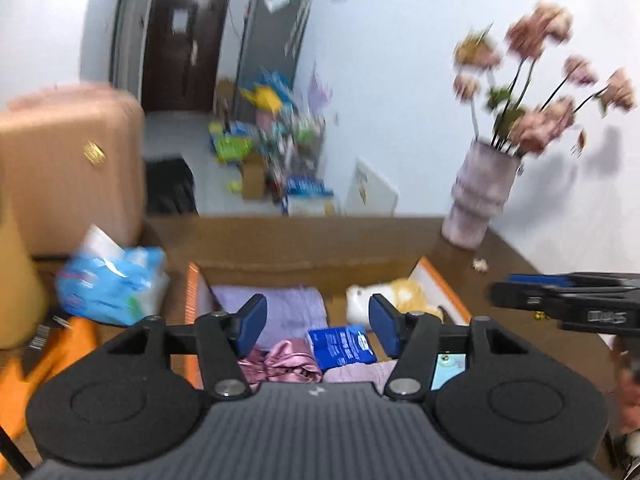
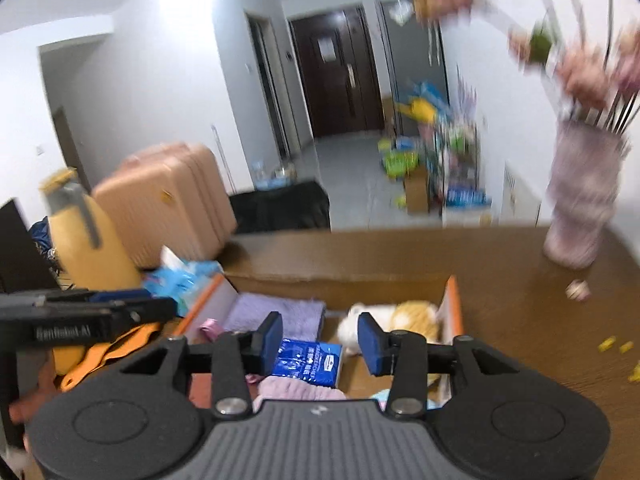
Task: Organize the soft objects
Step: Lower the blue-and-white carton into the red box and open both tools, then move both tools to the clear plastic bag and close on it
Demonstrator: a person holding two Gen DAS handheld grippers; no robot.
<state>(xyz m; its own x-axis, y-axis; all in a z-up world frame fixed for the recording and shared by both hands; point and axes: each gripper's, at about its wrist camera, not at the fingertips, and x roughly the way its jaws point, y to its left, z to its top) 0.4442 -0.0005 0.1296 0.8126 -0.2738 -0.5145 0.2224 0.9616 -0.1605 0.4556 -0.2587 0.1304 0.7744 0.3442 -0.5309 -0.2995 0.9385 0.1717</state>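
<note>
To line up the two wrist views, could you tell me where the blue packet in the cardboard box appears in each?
Left wrist: the blue packet lies low at centre, between the gripper's fingers, right of the pink satin cloth.
Right wrist: the packet sits low at centre, just right of the left-hand finger.
Shared landmark: the purple towel behind it.

Lilac towel, blue pouch, pink satin cloth.

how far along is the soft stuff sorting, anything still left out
Done: the purple towel, pink satin cloth, blue pack and plush toy lie in the cardboard box. In hand: nothing; both left tongs and right tongs are open and empty. Left: the blue tissue pack outside the box.
</note>
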